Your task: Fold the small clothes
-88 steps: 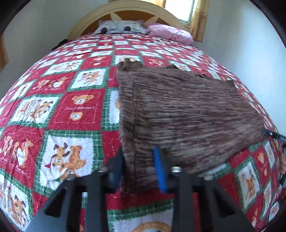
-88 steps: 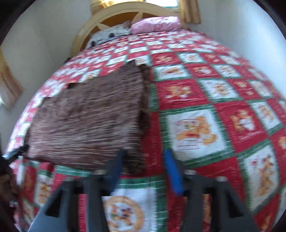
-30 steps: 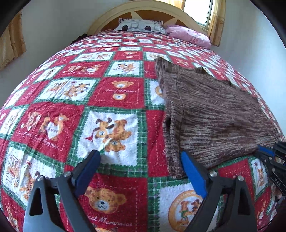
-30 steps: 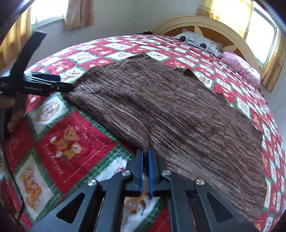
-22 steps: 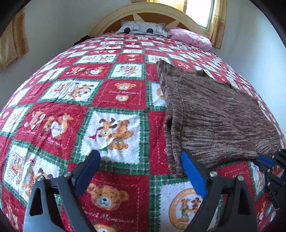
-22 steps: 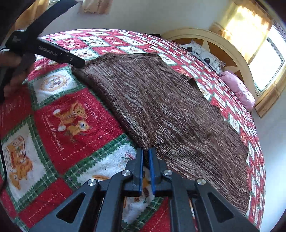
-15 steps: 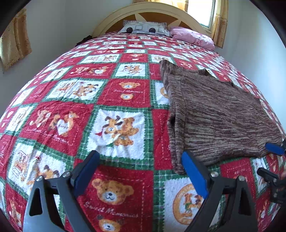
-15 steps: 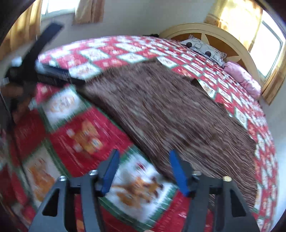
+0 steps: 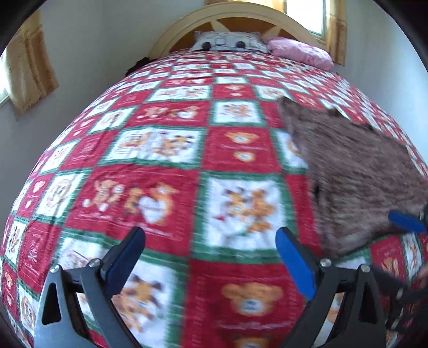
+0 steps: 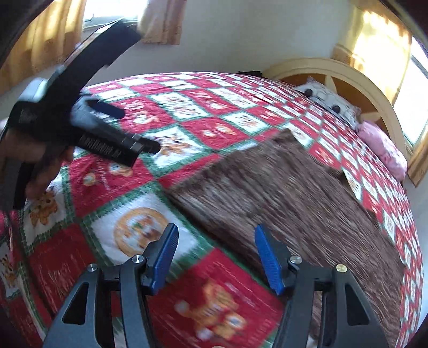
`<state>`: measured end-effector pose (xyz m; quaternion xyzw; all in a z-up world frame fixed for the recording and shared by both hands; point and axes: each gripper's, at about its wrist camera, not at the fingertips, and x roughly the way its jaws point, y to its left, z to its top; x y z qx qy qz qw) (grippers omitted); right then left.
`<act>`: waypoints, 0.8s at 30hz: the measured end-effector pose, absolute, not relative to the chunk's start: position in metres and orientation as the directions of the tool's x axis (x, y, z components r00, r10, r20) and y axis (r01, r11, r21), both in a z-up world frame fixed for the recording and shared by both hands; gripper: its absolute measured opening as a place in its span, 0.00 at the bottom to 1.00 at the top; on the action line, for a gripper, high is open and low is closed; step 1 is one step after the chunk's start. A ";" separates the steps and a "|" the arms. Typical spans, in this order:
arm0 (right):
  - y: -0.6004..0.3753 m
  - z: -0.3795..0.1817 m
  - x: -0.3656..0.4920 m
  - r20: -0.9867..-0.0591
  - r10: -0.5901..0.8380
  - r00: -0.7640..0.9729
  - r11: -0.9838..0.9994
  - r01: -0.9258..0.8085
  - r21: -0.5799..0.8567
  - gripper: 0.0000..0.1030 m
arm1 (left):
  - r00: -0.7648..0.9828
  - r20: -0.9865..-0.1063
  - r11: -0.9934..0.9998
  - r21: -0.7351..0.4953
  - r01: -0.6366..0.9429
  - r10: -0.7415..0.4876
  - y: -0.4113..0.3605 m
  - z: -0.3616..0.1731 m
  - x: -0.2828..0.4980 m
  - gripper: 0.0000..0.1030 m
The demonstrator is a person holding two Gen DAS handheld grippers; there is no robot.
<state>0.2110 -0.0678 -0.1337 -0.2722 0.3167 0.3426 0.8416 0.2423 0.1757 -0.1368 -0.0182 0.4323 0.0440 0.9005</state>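
A brown striped knit garment lies folded flat on the red, green and white teddy-bear quilt. It also shows in the right wrist view. My left gripper is open and empty over bare quilt, left of the garment. My right gripper is open and empty above the garment's near edge. The left gripper also shows in the right wrist view, held off to the left of the garment. Both views are motion-blurred.
A grey patterned pillow and a pink pillow lie at the arched wooden headboard. Yellow curtains hang at windows. A white wall runs along the bed's right side.
My right gripper let go of the garment's edge and opened. My left gripper stayed open and swung left, away from the garment. The garment lies flat.
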 end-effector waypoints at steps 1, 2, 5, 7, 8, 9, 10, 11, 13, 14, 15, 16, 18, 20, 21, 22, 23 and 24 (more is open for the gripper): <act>-0.063 -0.135 0.208 -0.718 0.407 0.564 0.608 -0.754 -0.247 0.59 | 0.625 -0.778 0.994 -0.008 -0.111 0.064 0.186 -0.136 0.245 0.97; -0.057 -0.137 0.206 -0.717 0.409 0.564 0.598 -0.759 -0.256 0.59 | 0.627 -0.777 0.993 -0.017 -0.120 0.063 0.192 -0.136 0.248 0.97; -0.043 -0.143 0.199 -0.701 0.388 0.598 0.574 -0.752 -0.324 0.58 | 0.632 -0.774 0.989 -0.049 -0.137 0.049 0.210 -0.132 0.259 0.97; -0.037 -0.146 0.199 -0.688 0.358 0.631 0.580 -0.728 -0.365 0.58 | 0.640 -0.768 0.989 -0.077 -0.130 0.024 0.214 -0.129 0.264 0.97; -0.036 -0.147 0.200 -0.681 0.347 0.645 0.590 -0.715 -0.377 0.58 | 0.645 -0.764 0.987 -0.096 -0.125 0.008 0.216 -0.128 0.268 0.97; -0.035 -0.147 0.201 -0.675 0.334 0.658 0.599 -0.701 -0.387 0.58 | 0.648 -0.761 0.987 -0.112 -0.118 -0.009 0.216 -0.127 0.271 0.97; -0.034 -0.148 0.202 -0.669 0.324 0.669 0.603 -0.691 -0.399 0.58 | 0.652 -0.757 0.984 -0.142 -0.104 -0.040 0.216 -0.126 0.275 0.97; -0.032 -0.149 0.202 -0.661 0.315 0.681 0.603 -0.682 -0.414 0.58 | 0.655 -0.752 0.981 -0.174 -0.090 -0.073 0.214 -0.126 0.280 0.97; -0.030 -0.151 0.202 -0.654 0.306 0.692 0.602 -0.673 -0.430 0.26 | 0.654 -0.746 0.974 -0.219 -0.057 -0.129 0.211 -0.125 0.290 0.97; -0.030 -0.152 0.201 -0.655 0.300 0.693 0.603 -0.670 -0.433 0.16 | 0.652 -0.740 0.969 -0.245 -0.033 -0.165 0.207 -0.125 0.297 0.97; -0.030 -0.153 0.202 -0.655 0.291 0.697 0.608 -0.663 -0.437 0.10 | 0.653 -0.733 0.965 -0.262 -0.015 -0.189 0.204 -0.124 0.304 0.97; -0.031 -0.154 0.203 -0.656 0.289 0.697 0.615 -0.660 -0.431 0.10 | 0.655 -0.726 0.961 -0.277 -0.001 -0.209 0.201 -0.124 0.309 0.97; -0.034 -0.155 0.207 -0.664 0.293 0.688 0.627 -0.663 -0.410 0.10 | 0.647 -0.709 0.942 -0.333 0.044 -0.281 0.191 -0.123 0.322 0.97; -0.035 -0.155 0.208 -0.664 0.296 0.687 0.632 -0.662 -0.403 0.10 | 0.637 -0.703 0.932 -0.357 0.067 -0.315 0.182 -0.123 0.334 0.97; -0.035 -0.156 0.207 -0.661 0.297 0.689 0.634 -0.660 -0.403 0.10 | 0.632 -0.697 0.924 -0.372 0.086 -0.339 0.175 -0.123 0.341 0.97; -0.035 -0.157 0.207 -0.659 0.297 0.691 0.635 -0.659 -0.404 0.10 | 0.625 -0.694 0.919 -0.381 0.102 -0.358 0.170 -0.123 0.348 0.97; -0.034 -0.158 0.207 -0.656 0.297 0.694 0.635 -0.657 -0.408 0.10 | 0.621 -0.693 0.917 -0.382 0.113 -0.366 0.165 -0.123 0.353 0.97; -0.034 -0.158 0.206 -0.655 0.297 0.695 0.635 -0.656 -0.408 0.10 | 0.617 -0.693 0.916 -0.380 0.128 -0.374 0.158 -0.123 0.359 0.97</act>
